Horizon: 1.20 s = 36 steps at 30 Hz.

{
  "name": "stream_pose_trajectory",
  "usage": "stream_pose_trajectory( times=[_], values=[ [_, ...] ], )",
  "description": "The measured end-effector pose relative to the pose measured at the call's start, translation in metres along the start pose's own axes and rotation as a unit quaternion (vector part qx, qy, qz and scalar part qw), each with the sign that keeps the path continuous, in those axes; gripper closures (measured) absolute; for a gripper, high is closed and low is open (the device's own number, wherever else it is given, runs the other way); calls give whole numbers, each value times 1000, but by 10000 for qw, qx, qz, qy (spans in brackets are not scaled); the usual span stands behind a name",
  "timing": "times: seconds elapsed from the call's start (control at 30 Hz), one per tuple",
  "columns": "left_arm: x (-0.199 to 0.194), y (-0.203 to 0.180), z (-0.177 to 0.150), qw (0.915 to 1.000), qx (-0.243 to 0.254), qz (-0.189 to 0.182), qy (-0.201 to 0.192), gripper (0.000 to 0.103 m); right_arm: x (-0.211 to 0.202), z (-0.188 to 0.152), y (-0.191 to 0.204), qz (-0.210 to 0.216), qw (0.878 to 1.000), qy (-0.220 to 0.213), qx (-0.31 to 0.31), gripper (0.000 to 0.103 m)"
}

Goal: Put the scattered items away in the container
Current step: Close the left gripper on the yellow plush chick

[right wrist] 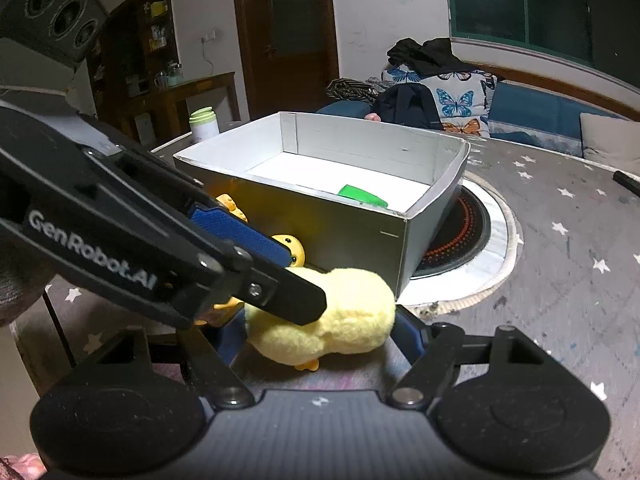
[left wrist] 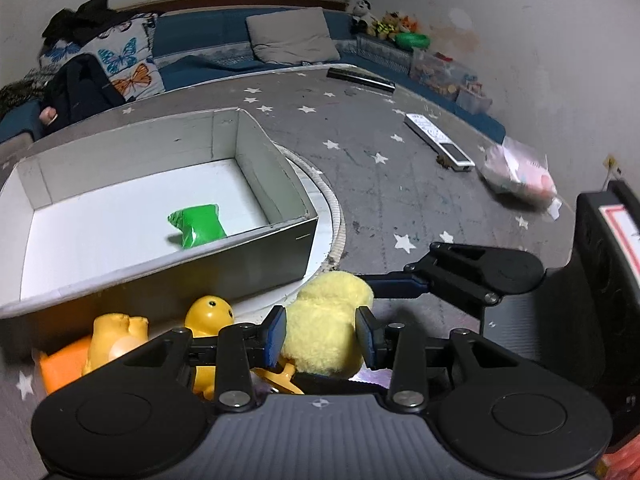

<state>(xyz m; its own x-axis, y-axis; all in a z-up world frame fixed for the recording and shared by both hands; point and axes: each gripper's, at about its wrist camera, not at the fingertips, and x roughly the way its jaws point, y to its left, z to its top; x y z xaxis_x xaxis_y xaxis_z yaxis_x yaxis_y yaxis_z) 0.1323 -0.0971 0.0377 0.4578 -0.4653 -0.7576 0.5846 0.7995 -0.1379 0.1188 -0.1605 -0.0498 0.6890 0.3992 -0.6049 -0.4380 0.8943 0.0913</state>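
Gripping plush duck [left wrist: 326,326] beside box [left wrist: 280,240] with left tongs [left wrist: 321,334]; right tongs [right wrist: 316,332] gaping around it — risks tug-of-war, dropped short.

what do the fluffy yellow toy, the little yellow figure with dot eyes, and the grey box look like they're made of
Fluffy yellow toy: plush fabric, going by its fuzzy, matte pile. Small yellow dot-eyed figure: likely hard plastic; smooth, slightly glossy. Open grey box: probably cardboard with a smooth grey outer face and white inside; thin walls, folded corner seams.
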Motion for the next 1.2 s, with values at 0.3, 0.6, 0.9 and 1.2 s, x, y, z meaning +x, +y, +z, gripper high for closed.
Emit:
stream_pose_trajectory(
  times=[0.3,0.6,0.9,1.2],
  values=[
    [14,5,5,9998,128,-97,144,57,-3,5,5,-133,9998,-105,-120,23],
    [16,15,9,9994,-162,-202,238,55,-3,-7,-9,-3,9991,166,383,21],
    [7,35,0,9950,-945,-289,110,55,-1,-5,-7,192,9994,120,248,36],
    [3,3,7,9991,350,207,141,58,10,2,-3,160,9994,244,-191,33]
  ],
)
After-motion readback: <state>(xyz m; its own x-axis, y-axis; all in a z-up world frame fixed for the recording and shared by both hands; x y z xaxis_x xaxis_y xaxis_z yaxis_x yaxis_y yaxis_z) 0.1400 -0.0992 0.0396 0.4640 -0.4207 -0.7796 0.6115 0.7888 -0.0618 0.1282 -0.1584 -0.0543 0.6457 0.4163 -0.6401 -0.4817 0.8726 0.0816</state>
